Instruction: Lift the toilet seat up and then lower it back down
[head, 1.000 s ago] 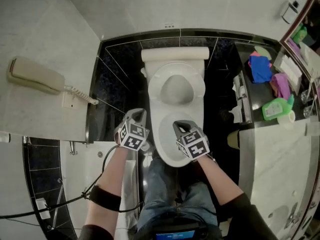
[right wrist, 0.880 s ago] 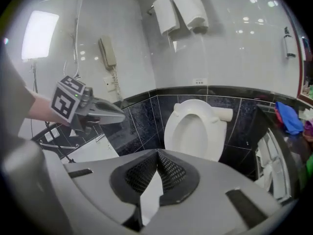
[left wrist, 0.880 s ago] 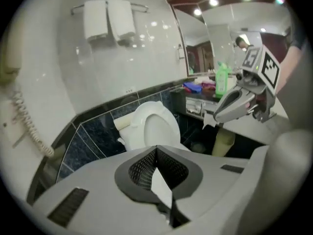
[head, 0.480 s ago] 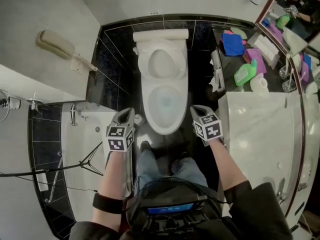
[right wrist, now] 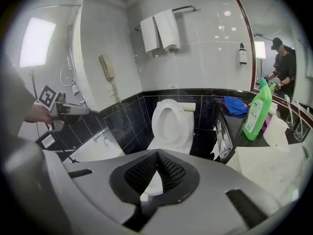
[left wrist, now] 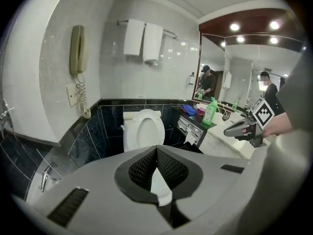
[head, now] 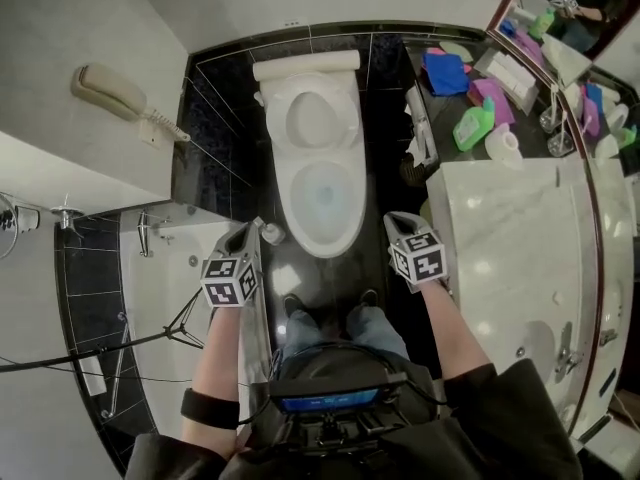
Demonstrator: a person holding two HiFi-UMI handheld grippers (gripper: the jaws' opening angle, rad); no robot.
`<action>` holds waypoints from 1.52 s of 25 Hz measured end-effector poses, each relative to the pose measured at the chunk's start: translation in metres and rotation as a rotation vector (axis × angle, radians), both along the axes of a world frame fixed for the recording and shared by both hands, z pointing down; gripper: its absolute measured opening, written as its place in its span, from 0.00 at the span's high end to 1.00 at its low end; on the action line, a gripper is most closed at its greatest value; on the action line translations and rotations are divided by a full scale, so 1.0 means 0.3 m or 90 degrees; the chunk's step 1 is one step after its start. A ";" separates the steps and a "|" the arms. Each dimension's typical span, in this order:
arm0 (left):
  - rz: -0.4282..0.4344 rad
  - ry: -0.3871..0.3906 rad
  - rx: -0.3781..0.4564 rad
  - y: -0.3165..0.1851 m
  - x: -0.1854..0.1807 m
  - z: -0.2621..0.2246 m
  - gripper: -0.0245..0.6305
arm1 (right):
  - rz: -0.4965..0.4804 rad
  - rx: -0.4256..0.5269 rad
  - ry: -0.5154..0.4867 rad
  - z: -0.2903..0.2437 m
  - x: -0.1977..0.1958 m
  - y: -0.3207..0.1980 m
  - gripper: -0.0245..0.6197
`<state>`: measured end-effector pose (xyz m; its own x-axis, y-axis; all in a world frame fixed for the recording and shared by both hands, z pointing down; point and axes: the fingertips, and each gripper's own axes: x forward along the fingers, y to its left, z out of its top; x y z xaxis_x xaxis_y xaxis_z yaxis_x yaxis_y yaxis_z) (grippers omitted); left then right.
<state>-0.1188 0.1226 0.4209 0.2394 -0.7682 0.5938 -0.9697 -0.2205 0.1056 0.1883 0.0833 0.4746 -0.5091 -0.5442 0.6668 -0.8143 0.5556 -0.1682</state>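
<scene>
Each gripper's own grey body is hiding the front of the toilet bowl in its gripper view, leaving only a white sliver showing past the meeting fingertips. Whether the seat and a lid are separate pieces is proving hard to make out. The toilet seat is standing upright at the bowl's rear edge, leaning against the tank as a white oval ring. The left gripper and right gripper are hovering on either side of the bowl's front edge, clear of it. Each is pressing its fingers fully together and gripping nothing.
</scene>
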 end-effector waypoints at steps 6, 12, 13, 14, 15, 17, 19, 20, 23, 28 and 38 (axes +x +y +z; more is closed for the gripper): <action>0.020 0.000 -0.014 0.061 -0.060 0.034 0.96 | 0.019 -0.009 0.009 0.000 -0.048 0.079 0.95; 0.031 0.002 -0.023 0.095 -0.104 0.048 0.96 | 0.026 -0.022 0.010 0.017 -0.114 0.128 0.95; 0.032 0.001 -0.024 0.100 -0.107 0.049 0.96 | 0.026 -0.023 0.009 0.018 -0.123 0.133 0.95; 0.033 0.000 -0.024 0.104 -0.109 0.051 0.95 | 0.025 -0.024 0.008 0.017 -0.133 0.137 0.95; 0.034 0.000 -0.024 0.108 -0.109 0.052 0.96 | 0.025 -0.026 0.007 0.017 -0.140 0.141 0.95; 0.034 0.000 -0.024 0.116 -0.107 0.054 0.95 | 0.024 -0.029 0.005 0.019 -0.148 0.148 0.95; 0.036 0.000 -0.027 0.124 -0.103 0.057 0.96 | 0.021 -0.031 0.003 0.019 -0.155 0.155 0.95; 0.037 0.000 -0.028 0.128 -0.101 0.060 0.95 | 0.019 -0.030 0.004 0.018 -0.157 0.158 0.95; 0.041 0.002 -0.032 0.136 -0.091 0.069 0.96 | 0.017 -0.029 0.010 0.026 -0.153 0.163 0.95; 0.049 -0.001 -0.034 0.144 -0.061 0.075 0.96 | 0.021 -0.029 0.012 0.033 -0.134 0.165 0.95; 0.065 -0.004 -0.032 0.135 -0.023 0.064 0.95 | 0.019 -0.033 0.010 0.044 -0.113 0.175 0.95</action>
